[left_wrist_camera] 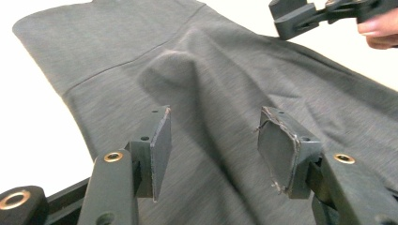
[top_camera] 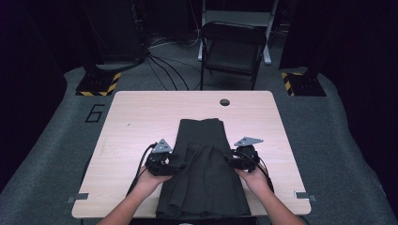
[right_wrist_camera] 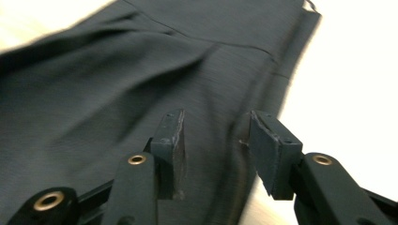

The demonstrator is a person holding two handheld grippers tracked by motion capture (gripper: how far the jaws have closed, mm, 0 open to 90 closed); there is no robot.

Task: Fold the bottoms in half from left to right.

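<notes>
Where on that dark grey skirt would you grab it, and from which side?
Probably at the side edges of the skirt, each tool coming in from its own side: left tool and right tool already stand open there. The cloth lies flat mid-panel, but raised folds near the edges give something to pinch.

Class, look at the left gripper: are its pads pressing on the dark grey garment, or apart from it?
Apart. In the left gripper view the left gripper has its jaws spread, and the pads stand clear of the dark grey garment seen between them.
</notes>
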